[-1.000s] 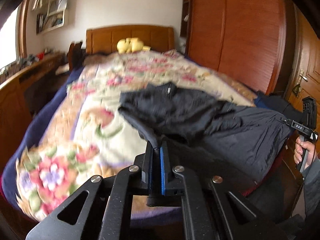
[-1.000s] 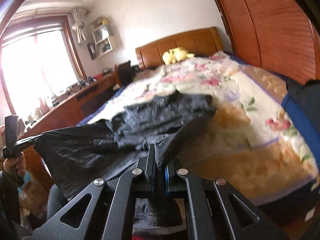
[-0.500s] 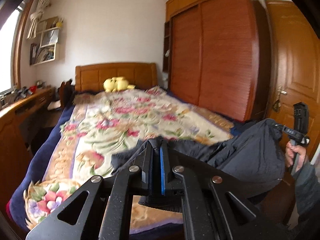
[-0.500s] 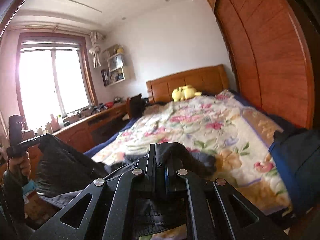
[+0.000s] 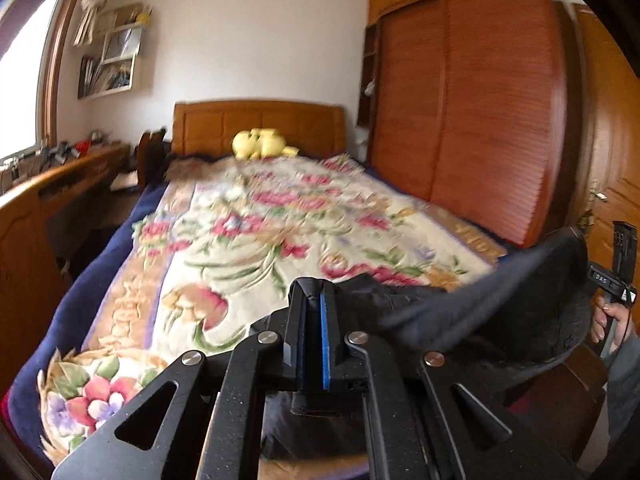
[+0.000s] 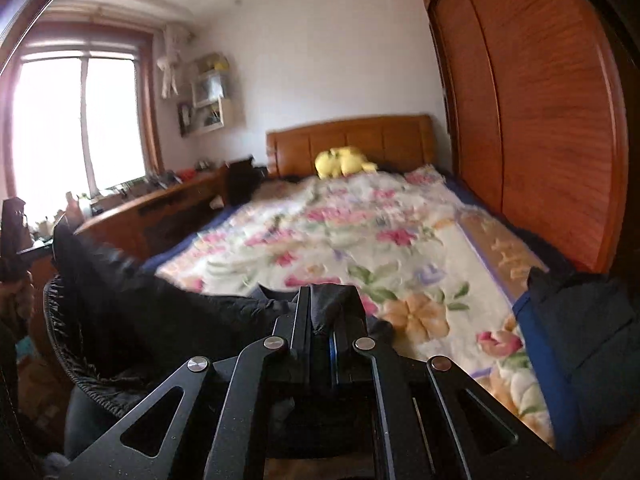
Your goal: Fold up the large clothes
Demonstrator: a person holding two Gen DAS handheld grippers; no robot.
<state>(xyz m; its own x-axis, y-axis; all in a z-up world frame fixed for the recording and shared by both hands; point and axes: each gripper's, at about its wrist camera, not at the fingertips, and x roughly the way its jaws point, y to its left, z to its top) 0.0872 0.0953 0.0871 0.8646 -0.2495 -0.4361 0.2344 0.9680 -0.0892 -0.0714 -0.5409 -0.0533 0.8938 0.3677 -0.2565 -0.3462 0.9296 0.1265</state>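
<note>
In the left wrist view, the flowered blanket (image 5: 256,236) fills the left and centre of the frame, running up to the wooden headboard (image 5: 260,124) with a yellow plush toy (image 5: 262,144) in front of it. At lower centre the left gripper (image 5: 314,320) has its jaws pressed together on a fold of the dark garment (image 5: 500,304). From there the cloth stretches to the right edge of the frame, where a hand (image 5: 612,320) holds the other tool up by the door (image 5: 612,152).

In the right wrist view the garment (image 6: 132,304) hangs at lower left, its gathered hem drooping below the bed edge beside a hand (image 6: 16,292). At lower centre the right gripper (image 6: 324,316) is clamped on a bunched corner of the same cloth. A second dark, blue-edged garment (image 6: 580,344) lies at the lower right of the bed (image 6: 552,248).

The risks appear to lie in the grips and the slack. Each pinch takes only a small bunch of smooth-looking fabric, so a quick swing could pull a corner free. The middle sags and looks blurred, so it may land crumpled or folded on itself rather than flat. The hanging hem could catch on the bed's foot edge.

The garment's long axis runs from one gripper to the other, across the foot of the bed, not along it. Which end is collar or waist cannot be told.
</note>
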